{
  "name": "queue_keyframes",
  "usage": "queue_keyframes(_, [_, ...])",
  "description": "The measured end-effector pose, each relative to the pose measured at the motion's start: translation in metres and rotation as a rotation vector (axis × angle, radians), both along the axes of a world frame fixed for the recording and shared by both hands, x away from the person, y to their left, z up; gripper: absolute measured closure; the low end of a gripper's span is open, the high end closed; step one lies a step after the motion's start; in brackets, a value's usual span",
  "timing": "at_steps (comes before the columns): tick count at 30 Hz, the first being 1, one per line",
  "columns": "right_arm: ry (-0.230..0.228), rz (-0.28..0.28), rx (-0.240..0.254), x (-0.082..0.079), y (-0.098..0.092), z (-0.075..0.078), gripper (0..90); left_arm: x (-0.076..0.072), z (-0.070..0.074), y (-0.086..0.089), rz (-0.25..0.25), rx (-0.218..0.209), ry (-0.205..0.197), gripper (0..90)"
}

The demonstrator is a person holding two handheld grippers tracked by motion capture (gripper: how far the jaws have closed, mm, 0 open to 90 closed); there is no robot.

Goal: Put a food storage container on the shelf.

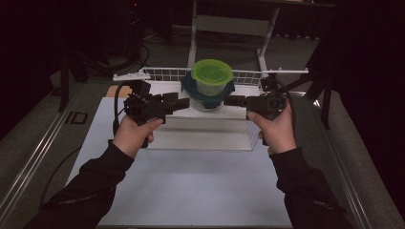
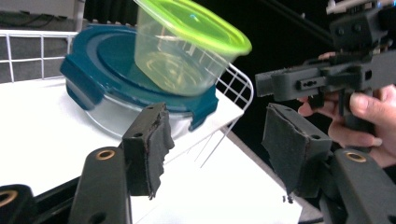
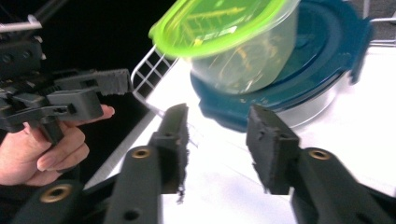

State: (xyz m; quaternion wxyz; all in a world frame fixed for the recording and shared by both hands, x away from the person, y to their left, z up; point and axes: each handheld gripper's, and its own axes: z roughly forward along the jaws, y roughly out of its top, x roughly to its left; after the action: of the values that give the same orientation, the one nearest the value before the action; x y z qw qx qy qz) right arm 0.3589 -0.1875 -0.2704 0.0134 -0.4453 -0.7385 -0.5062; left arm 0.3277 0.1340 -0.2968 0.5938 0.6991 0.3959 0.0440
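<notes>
A clear plastic tub with a lime-green lid stands tilted on a glass container with a dark teal clip lid. Both rest on a white raised shelf at the far middle of the table. My left gripper reaches in from the left, just short of the glass container, and stands open with nothing between its pads. My right gripper comes in from the right at the same height, also open and holding nothing. The left gripper view has the tub and teal lid beyond its own jaws. The right gripper view shows the tub likewise.
A white wire rail runs behind the shelf. The shelf sits on a white tabletop with a metal rail along its left side. A desk frame stands in the dark behind.
</notes>
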Motion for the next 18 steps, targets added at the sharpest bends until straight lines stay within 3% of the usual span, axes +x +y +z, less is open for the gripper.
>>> queue_keyframes(2, [-0.016,0.0,-0.012,-0.004,0.005,-0.002,70.7,-0.008,-0.007,-0.001,-0.014,-0.006,-0.034,38.9])
queue_keyframes(7, [-0.041,0.006,-0.02,-0.007,0.012,-0.005,76.8,-0.016,-0.017,-0.002,-0.014,0.002,-0.041,38.9])
queue_keyframes(8, [-0.056,-0.001,-0.03,-0.006,0.016,-0.006,84.2,-0.02,-0.024,-0.002,-0.017,0.012,-0.054,38.9])
queue_keyframes(10, [-0.062,-0.006,-0.033,-0.005,0.018,-0.007,89.5,-0.023,-0.032,-0.003,-0.029,0.01,-0.055,36.5])
queue_keyframes(12, [-0.061,-0.001,-0.041,-0.003,0.022,-0.008,89.7,-0.027,-0.041,-0.003,-0.071,0.004,-0.079,33.7])
queue_keyframes(15, [-0.064,-0.011,-0.043,0.001,0.025,-0.009,89.7,-0.03,-0.049,-0.004,-0.086,0.016,-0.097,27.4])
queue_keyframes(18, [-0.065,-0.019,-0.036,0.005,0.027,-0.008,89.8,-0.036,-0.065,-0.008,-0.069,0.032,-0.106,22.3])
